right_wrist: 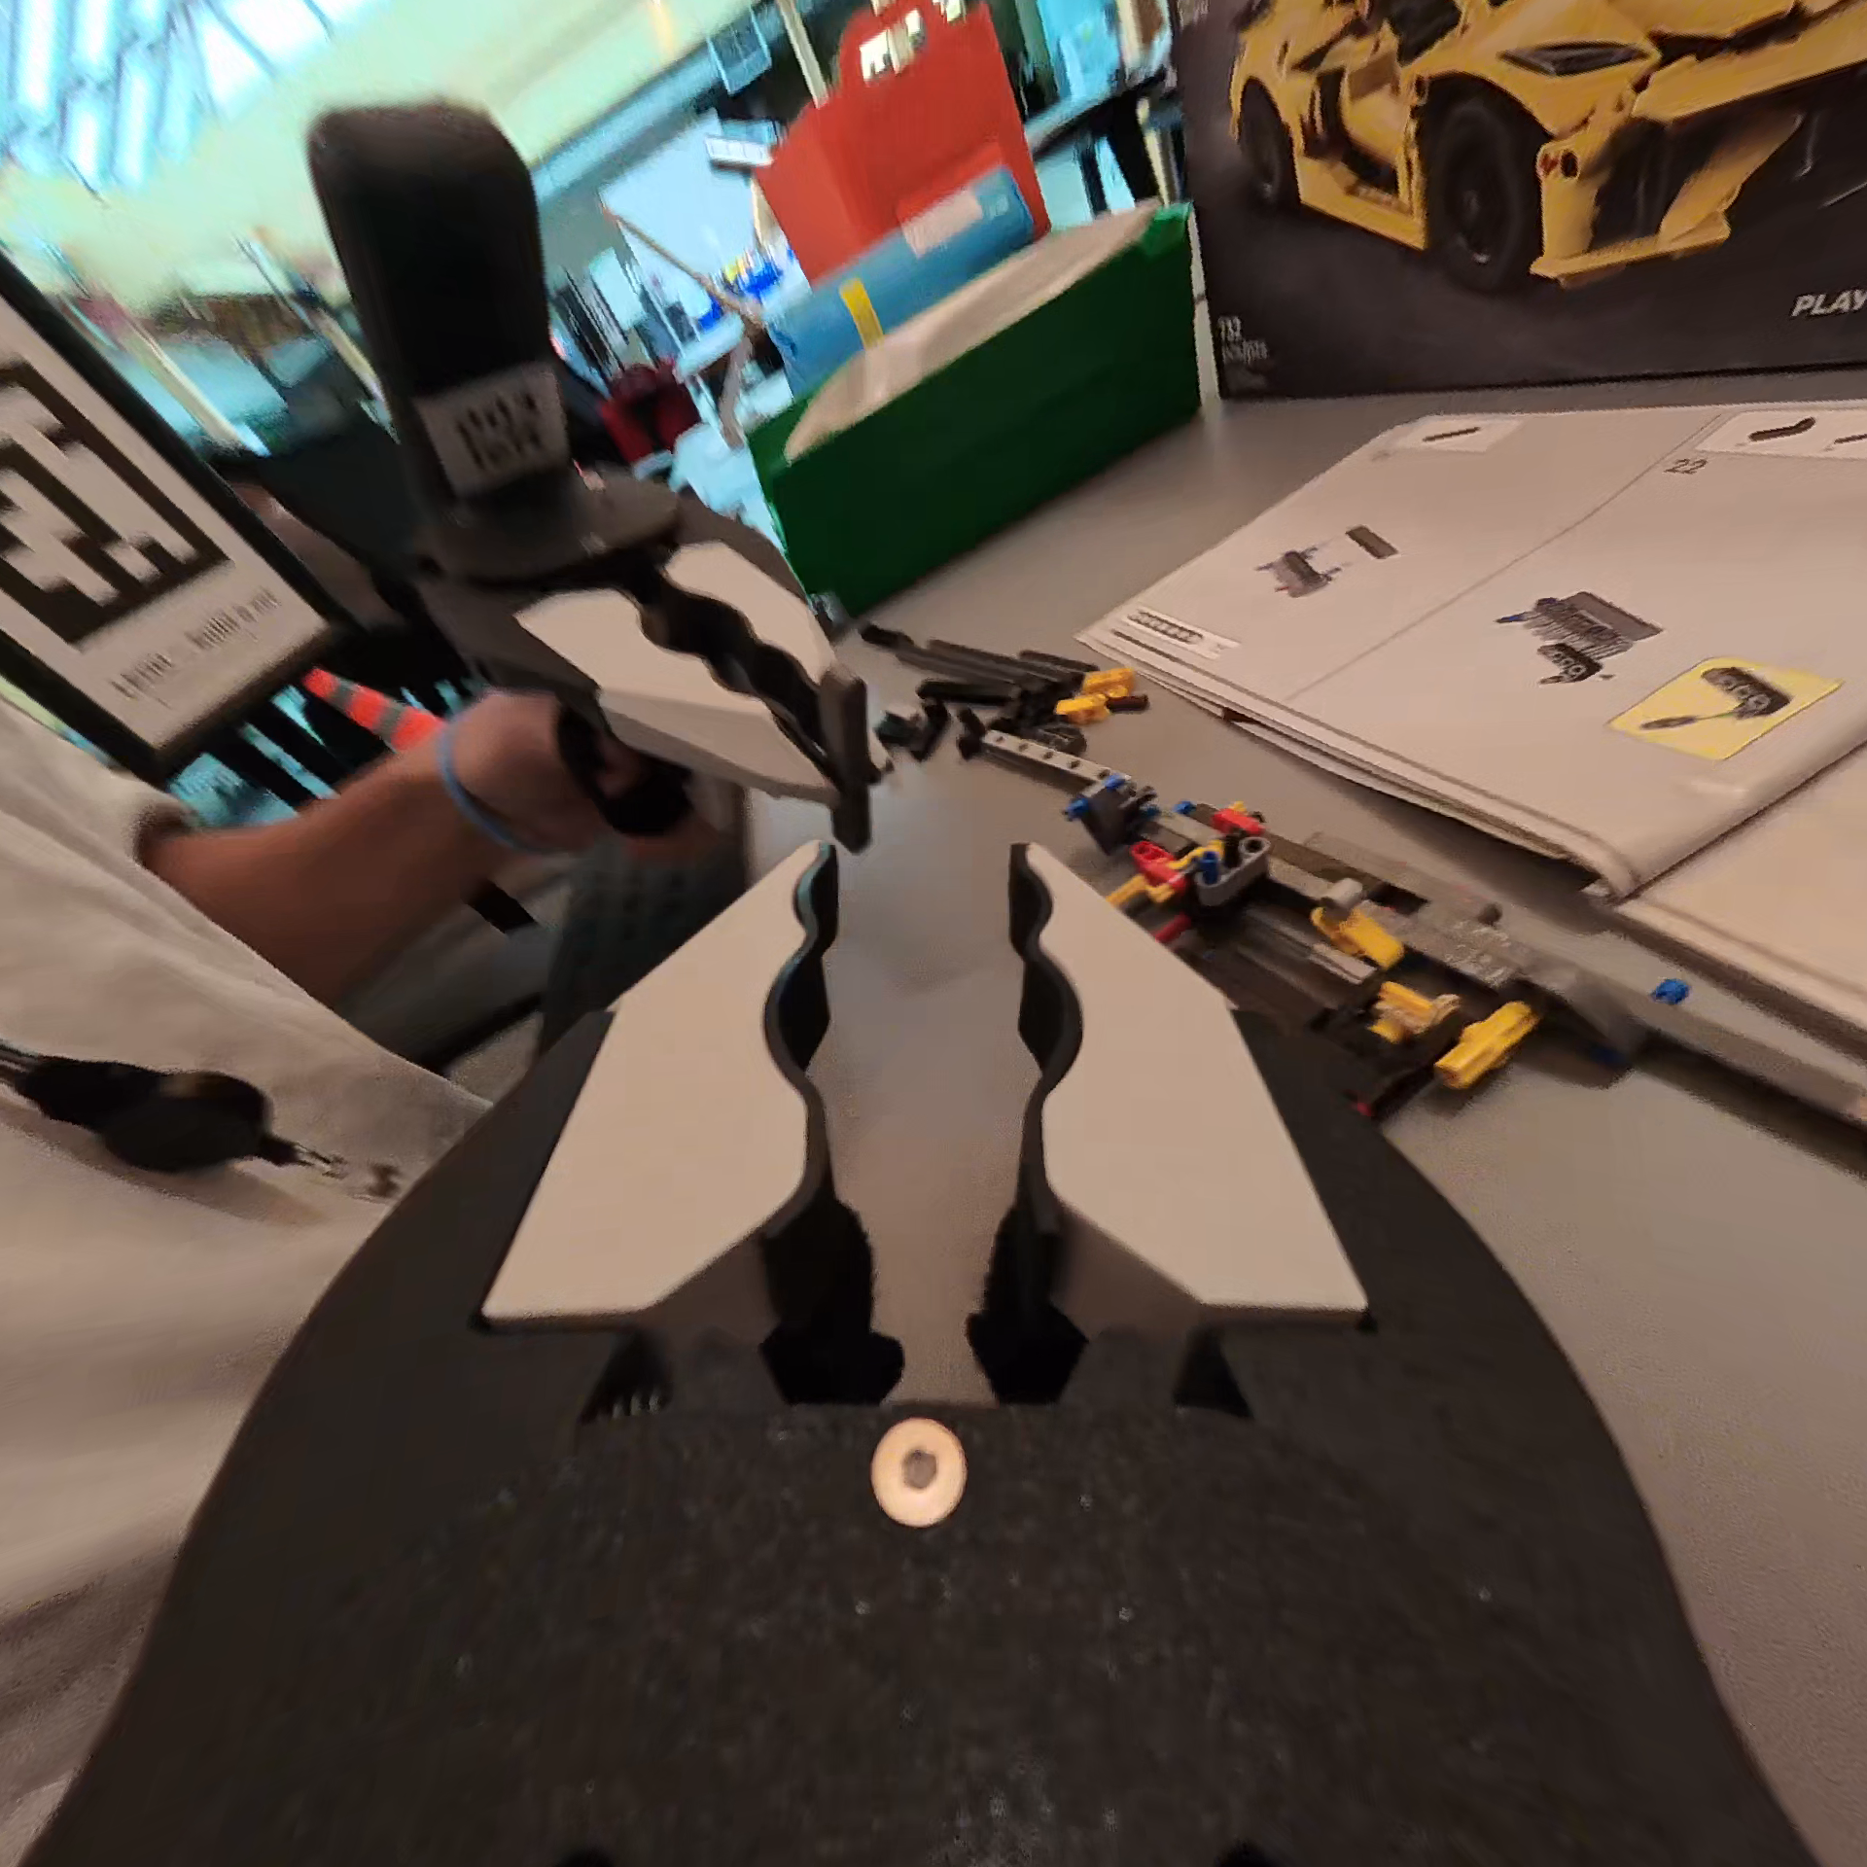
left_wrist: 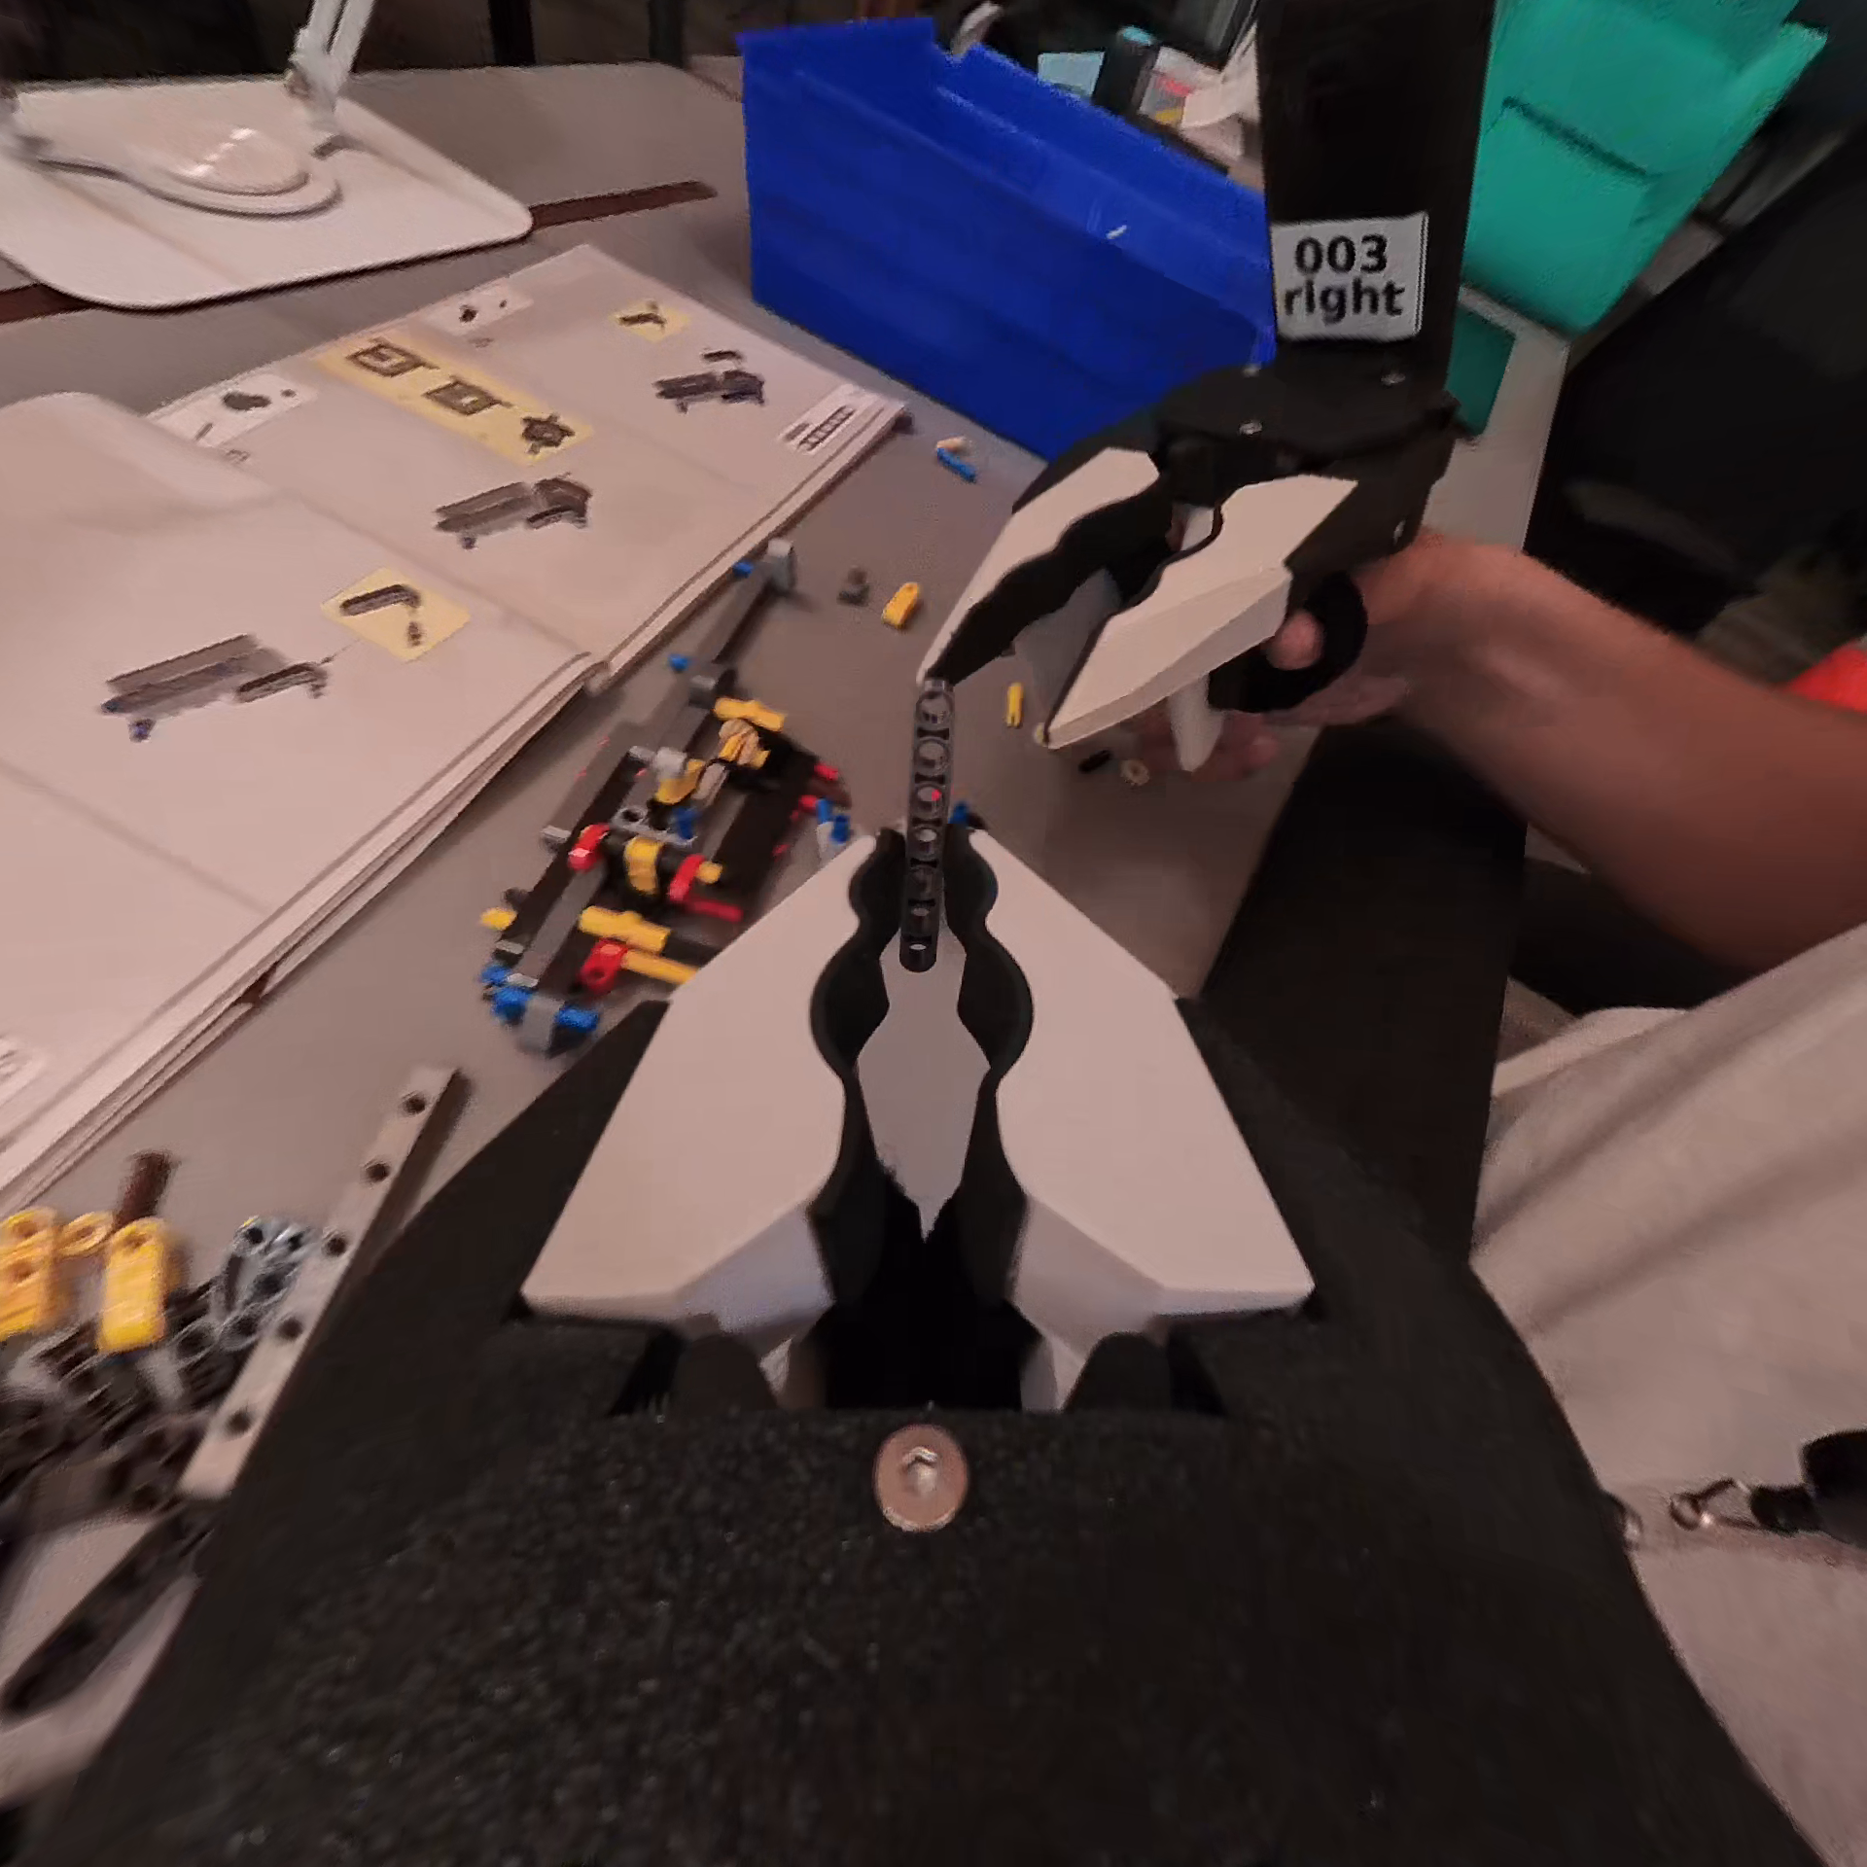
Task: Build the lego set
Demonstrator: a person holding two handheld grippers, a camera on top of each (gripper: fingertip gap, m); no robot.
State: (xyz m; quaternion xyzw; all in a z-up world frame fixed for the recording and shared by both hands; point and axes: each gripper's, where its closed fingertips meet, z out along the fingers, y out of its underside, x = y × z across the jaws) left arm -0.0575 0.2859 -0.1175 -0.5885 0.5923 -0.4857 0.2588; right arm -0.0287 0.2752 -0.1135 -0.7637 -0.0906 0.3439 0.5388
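My left gripper [left_wrist: 924, 839] is shut on a black holed lego beam [left_wrist: 929, 758] and holds it upright above the table. My right gripper [left_wrist: 995, 707] is open, with one fingertip right at the beam's top end. In the right wrist view my right gripper [right_wrist: 921, 859] is open and empty, and the left gripper [right_wrist: 859, 778] holds the beam [right_wrist: 857, 738] just beyond its tips. A partly built black, grey, yellow and red lego assembly [left_wrist: 647, 859] lies on the table beside the booklet; it also shows in the right wrist view [right_wrist: 1313, 909].
An open instruction booklet [left_wrist: 354, 606] [right_wrist: 1515, 657] lies left of the assembly. Loose pieces lie at the near left [left_wrist: 101, 1293] and farther off [right_wrist: 1010, 687]. A blue bin [left_wrist: 990, 232], a green bin [right_wrist: 990, 424], the set's box [right_wrist: 1515, 182] and a white lamp base [left_wrist: 232, 172] stand behind. Some 4 centimeters of space lies between my two pairs of fingers.
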